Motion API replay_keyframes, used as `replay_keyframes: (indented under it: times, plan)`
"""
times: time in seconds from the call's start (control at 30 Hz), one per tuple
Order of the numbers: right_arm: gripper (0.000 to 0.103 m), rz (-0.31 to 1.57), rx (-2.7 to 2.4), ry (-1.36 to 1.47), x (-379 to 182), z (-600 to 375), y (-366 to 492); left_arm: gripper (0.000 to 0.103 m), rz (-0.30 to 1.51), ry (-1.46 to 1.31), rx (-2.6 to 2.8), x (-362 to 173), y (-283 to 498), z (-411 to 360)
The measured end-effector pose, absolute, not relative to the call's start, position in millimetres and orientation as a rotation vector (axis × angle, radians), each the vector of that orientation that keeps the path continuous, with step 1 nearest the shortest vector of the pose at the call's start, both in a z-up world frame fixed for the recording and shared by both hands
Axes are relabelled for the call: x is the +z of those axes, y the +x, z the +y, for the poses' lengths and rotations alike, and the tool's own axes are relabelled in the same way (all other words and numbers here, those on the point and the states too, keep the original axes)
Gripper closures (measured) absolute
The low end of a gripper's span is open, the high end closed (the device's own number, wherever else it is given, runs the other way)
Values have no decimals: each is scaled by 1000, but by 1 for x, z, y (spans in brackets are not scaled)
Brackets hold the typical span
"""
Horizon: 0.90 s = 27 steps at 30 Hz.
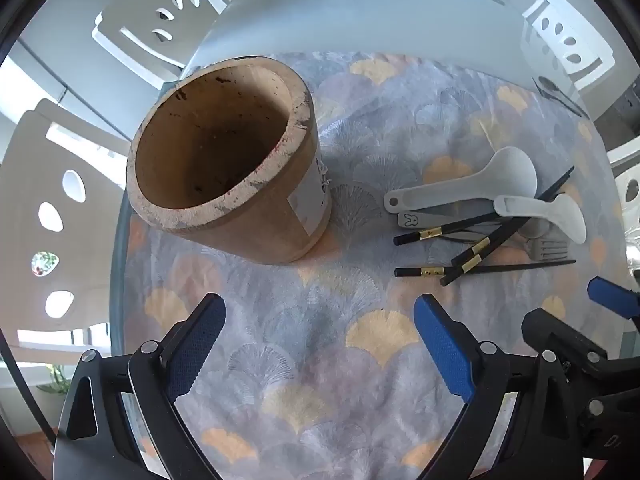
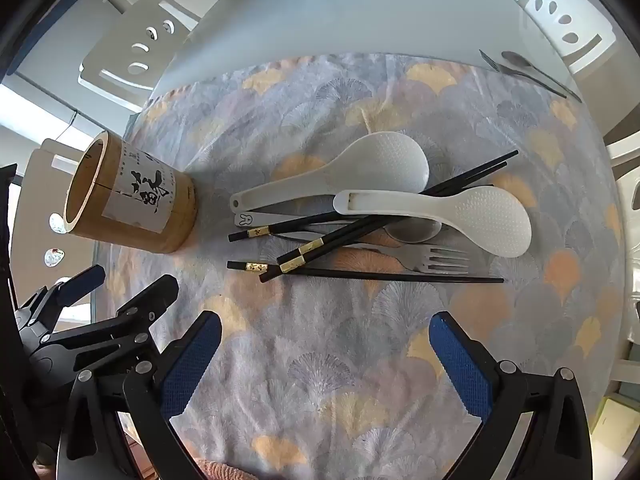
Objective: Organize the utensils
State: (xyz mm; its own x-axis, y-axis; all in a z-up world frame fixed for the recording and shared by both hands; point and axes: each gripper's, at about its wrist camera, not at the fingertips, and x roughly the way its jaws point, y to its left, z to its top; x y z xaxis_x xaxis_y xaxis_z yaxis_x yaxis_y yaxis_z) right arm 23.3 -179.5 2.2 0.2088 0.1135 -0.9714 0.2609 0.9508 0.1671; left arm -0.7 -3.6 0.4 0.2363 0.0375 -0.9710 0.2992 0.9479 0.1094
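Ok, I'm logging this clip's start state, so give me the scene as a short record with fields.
surface: glass table with fan-patterned cloth
holder: bamboo utensil holder, upright, looks empty
pile: two white rice paddles, four black chopsticks, metal fork, metal spoon, bunny-marked handle, heaped beside the holder
far edge: a spoon and fork lying apart on bare glass
left gripper: open, holding nothing
right gripper: open, holding nothing

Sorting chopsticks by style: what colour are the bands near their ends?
Gold bands on black chopsticks, clearest in the right wrist view.
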Motion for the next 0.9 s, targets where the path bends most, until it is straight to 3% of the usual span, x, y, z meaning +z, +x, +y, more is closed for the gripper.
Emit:
replay_keyframes:
  times: [0.9]
  plan:
    - [0, 1384, -86, 343, -2, -176, 22, 8, 1321, 280, -195, 2, -4, 0]
